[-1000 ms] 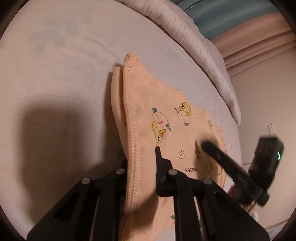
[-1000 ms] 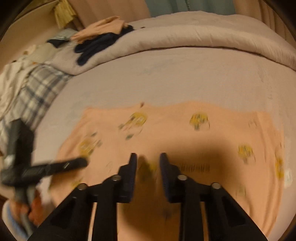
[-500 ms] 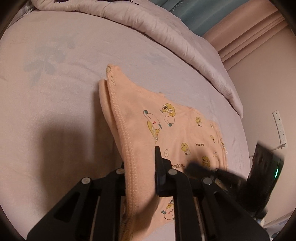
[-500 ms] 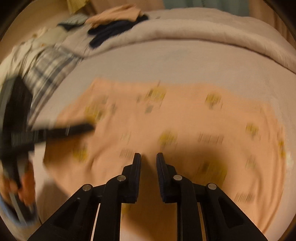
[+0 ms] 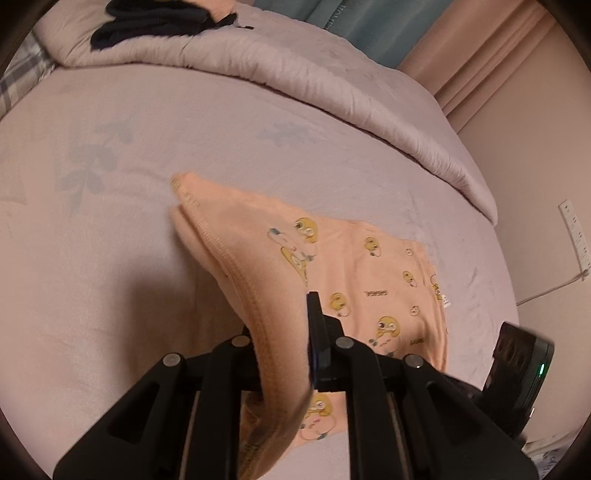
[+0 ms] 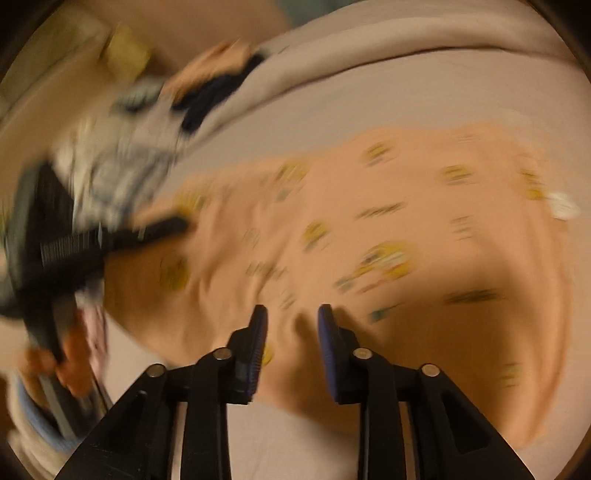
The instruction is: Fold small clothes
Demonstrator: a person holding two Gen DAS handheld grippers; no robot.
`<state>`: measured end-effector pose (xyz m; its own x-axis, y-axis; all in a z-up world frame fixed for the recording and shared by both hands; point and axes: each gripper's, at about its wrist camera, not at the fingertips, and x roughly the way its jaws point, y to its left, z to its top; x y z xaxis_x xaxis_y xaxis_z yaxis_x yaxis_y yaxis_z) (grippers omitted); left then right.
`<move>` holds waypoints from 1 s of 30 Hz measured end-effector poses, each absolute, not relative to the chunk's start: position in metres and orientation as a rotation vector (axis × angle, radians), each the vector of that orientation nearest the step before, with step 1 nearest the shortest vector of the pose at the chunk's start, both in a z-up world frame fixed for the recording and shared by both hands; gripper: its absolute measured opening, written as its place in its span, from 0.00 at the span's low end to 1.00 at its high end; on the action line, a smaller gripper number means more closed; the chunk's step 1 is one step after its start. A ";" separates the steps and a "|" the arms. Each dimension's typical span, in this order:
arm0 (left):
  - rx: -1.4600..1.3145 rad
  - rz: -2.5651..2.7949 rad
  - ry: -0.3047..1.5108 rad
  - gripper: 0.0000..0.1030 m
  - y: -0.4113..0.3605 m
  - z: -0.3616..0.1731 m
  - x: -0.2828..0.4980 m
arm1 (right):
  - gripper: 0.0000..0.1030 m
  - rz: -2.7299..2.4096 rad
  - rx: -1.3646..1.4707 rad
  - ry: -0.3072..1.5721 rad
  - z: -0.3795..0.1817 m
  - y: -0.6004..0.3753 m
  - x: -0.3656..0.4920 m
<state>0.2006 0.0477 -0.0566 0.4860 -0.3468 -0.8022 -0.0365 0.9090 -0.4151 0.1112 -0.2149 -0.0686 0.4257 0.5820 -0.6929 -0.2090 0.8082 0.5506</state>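
While the left gripper (image 5: pixel 284 332) stays clamped on the garment (image 5: pixel 369 266), its hem has lifted higher off the bed (image 5: pixel 110 258). Right gripper (image 6: pixel 290 317): jaws have widened, holding nothing, so the fold has begun.

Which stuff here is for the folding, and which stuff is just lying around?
For the folding:
- peach duck-print garment, one hemmed edge lifted
- left gripper, shut on that edge
- right gripper, open above the garment

Just lying around:
- rolled-back duvet
- dark clothing on the duvet
- plaid cloth at the bed's far corner
- wall socket strip
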 end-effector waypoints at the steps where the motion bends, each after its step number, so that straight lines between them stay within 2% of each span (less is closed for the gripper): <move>1: -0.393 -0.193 1.053 0.13 0.042 -0.053 0.202 | 0.36 0.505 0.467 1.007 -0.068 -0.227 0.114; 6: -0.293 -0.207 1.061 0.13 -0.013 -0.037 0.215 | 0.39 0.491 0.802 0.934 -0.078 -0.289 0.126; 10: -0.196 -0.279 1.130 0.17 -0.081 -0.049 0.228 | 0.42 0.457 1.042 0.871 -0.097 -0.314 0.129; 11: -0.189 -0.303 1.148 0.19 -0.093 -0.055 0.230 | 0.42 0.460 1.094 0.868 -0.103 -0.321 0.129; 14: -0.193 -0.415 1.236 0.35 -0.127 -0.083 0.234 | 0.49 0.513 1.222 0.897 -0.119 -0.331 0.139; 16: -0.252 -0.476 1.269 0.34 -0.131 -0.094 0.234 | 0.49 0.515 1.248 0.927 -0.123 -0.334 0.139; 22: -0.327 -0.560 1.212 0.37 -0.087 -0.082 0.214 | 0.49 0.506 1.175 0.985 -0.118 -0.325 0.154; 24: -0.362 -0.531 1.183 0.45 -0.060 -0.077 0.202 | 0.49 0.500 1.134 1.003 -0.117 -0.324 0.153; 26: -0.383 -0.473 1.151 0.48 -0.031 -0.076 0.193 | 0.49 0.492 1.067 1.028 -0.112 -0.317 0.155; 30: -0.464 -0.387 1.139 0.48 0.019 -0.088 0.169 | 0.49 0.470 0.915 1.069 -0.102 -0.303 0.162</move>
